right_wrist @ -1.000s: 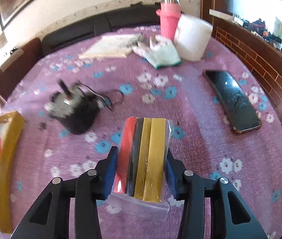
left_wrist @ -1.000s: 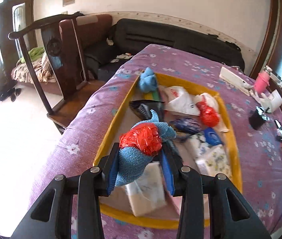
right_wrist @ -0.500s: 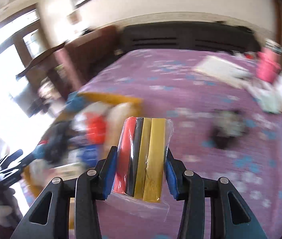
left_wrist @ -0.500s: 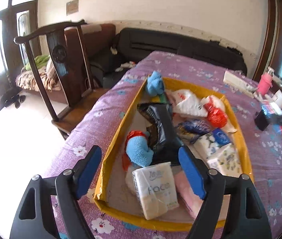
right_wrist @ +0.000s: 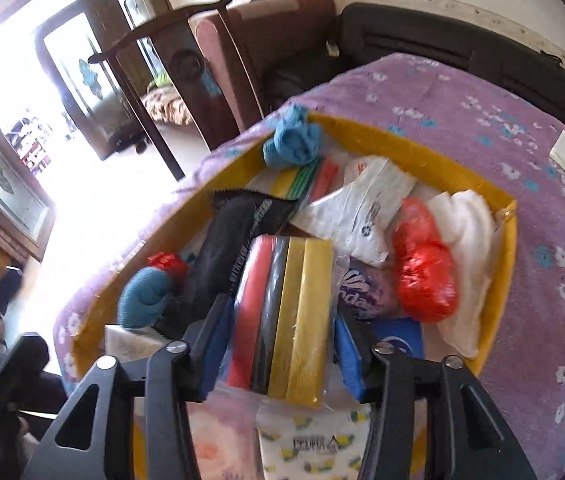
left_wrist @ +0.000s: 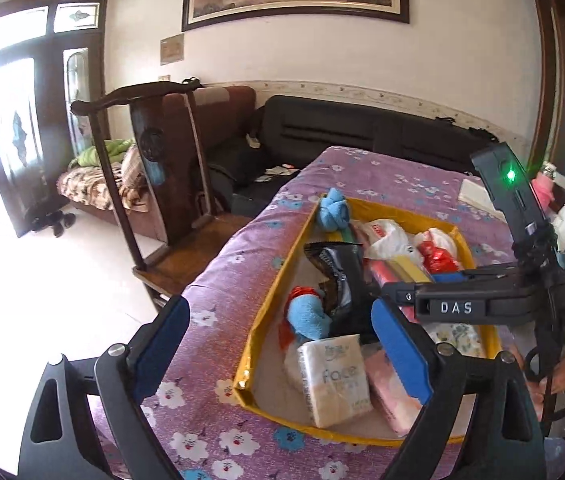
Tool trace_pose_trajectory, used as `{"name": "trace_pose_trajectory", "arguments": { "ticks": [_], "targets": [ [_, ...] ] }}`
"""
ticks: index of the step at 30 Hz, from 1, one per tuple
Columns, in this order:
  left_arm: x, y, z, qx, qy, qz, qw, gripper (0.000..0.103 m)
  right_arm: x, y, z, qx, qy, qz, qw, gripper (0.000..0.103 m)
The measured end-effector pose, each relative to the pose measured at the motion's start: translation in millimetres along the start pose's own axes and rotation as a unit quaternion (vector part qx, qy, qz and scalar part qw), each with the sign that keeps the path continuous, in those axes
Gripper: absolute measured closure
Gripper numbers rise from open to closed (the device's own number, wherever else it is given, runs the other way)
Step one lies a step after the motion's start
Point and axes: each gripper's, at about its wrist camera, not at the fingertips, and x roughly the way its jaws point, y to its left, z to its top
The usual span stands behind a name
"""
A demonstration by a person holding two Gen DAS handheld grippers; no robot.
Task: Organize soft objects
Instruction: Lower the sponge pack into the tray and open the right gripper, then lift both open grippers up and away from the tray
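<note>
A: The right gripper [right_wrist: 282,344] hangs over the yellow tray [right_wrist: 498,280]. It pinches a clear pack of sponges [right_wrist: 286,312], red, black and yellow, between its blue pads [right_wrist: 214,344].

B: And the left gripper [left_wrist: 282,348]?

A: Spread wide, holding nothing, just off the tray's near corner. A blue cloth [left_wrist: 308,316] lies in the tray beside a black wrapper [left_wrist: 342,276].

B: So which step is this?

A: My guess: delivering the pack. The tray is already crowded: tissue pack [left_wrist: 334,376], red bag [right_wrist: 422,272], white bags [right_wrist: 358,208].

B: What does the next move call for?

A: Probably lowering the pack into a gap near the wrapper, then spreading the fingers. The other gripper should stay out of the way.
</note>
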Motion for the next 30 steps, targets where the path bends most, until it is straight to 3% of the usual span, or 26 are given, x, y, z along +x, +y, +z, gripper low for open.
{"name": "trace_pose_trajectory", "arguments": {
  "ticks": [6,16,26,30],
  "targets": [
    [3,0,0,-0.008,0.011,0.029,0.9995,0.008,-23,-12,-3,0.008,-0.036,0.001,0.999,0.029],
    [-16,-26,3,0.015,-0.002,0.054,0.9984,0.007,-74,-31,-33,0.02,-0.078,-0.01,0.997,0.026],
    [-55,-59,9,0.04,-0.051,0.097,0.9932,0.002,-109,-51,-64,0.027,-0.105,-0.019,0.994,0.025],
    [-79,-70,10,0.034,-0.1,0.152,0.9827,0.0,-121,-58,-75,0.031,-0.116,-0.023,0.992,0.025]
  ]
}}
